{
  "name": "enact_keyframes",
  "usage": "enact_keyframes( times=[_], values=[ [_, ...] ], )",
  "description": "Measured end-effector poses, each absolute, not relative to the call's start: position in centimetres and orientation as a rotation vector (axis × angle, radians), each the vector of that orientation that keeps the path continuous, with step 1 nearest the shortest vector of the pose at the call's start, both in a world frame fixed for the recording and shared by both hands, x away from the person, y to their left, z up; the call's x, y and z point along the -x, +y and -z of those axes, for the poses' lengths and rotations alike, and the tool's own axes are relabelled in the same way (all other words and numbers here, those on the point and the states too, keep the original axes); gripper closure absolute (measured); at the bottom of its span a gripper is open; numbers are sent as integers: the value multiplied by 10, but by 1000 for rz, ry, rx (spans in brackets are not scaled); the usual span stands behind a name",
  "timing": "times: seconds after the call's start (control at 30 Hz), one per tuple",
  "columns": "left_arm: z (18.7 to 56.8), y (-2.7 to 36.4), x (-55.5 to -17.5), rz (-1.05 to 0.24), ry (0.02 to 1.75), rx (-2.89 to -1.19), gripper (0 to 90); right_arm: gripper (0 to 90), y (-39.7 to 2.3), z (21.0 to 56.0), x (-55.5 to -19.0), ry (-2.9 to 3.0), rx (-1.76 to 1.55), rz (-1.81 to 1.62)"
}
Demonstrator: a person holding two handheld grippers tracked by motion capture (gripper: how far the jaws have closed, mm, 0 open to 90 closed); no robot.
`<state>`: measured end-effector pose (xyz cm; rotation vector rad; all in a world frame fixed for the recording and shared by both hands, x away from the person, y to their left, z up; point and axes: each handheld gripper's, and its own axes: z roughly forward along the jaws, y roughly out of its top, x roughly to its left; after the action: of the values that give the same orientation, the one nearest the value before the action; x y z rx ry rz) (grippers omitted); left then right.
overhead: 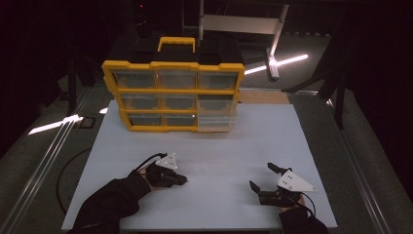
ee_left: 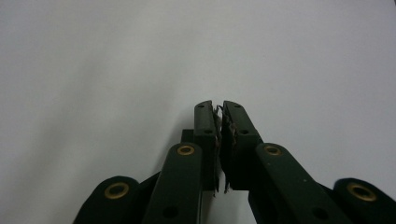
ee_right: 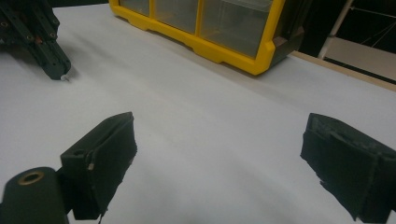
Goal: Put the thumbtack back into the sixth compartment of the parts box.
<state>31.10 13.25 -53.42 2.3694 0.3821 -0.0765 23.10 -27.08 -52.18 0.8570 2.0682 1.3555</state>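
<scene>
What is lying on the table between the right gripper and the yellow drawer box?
Nothing: the white table is bare between the right gripper and the yellow drawer box, as the right gripper view shows.

1. Left gripper point(overhead: 181, 179): black two-jaw tool with a grey three-cornered plate on top, held low over the white surface point(overhead: 219, 146) at its near left. Jaws pressed together with nothing between them; the pads' edges look frayed in the left gripper view. Tips point toward the right gripper.
2. Right gripper point(overhead: 260, 176): black, same build, grey plate on top, held low over the near right of the surface. Jaws spread wide, nothing between them, bare surface beneath the gap.
3. Relation: the two grippers are well apart, neither touching the yellow drawer organizer point(overhead: 173, 95) standing upright at the far edge.
</scene>
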Motion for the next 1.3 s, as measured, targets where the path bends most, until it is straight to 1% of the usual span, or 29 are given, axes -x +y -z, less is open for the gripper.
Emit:
enact_keyframes(
  times=[0.2,0.43,0.57,1.0,1.3],
  values=[
    [529,133,-313,89,402,-2360,863,99,-271,522,-231,2066,-859,-1356],
    [520,129,-313,70,374,-2367,864,99,-271,522,-231,2066,-858,-1357],
    [513,127,-316,82,387,-2354,864,100,-271,522,-231,2066,-859,-1356],
    [491,118,-318,52,334,-2350,864,99,-271,522,-231,2065,-862,-1357],
    [471,112,-322,42,312,-2317,863,99,-272,522,-231,2061,-862,-1359]
  ],
)
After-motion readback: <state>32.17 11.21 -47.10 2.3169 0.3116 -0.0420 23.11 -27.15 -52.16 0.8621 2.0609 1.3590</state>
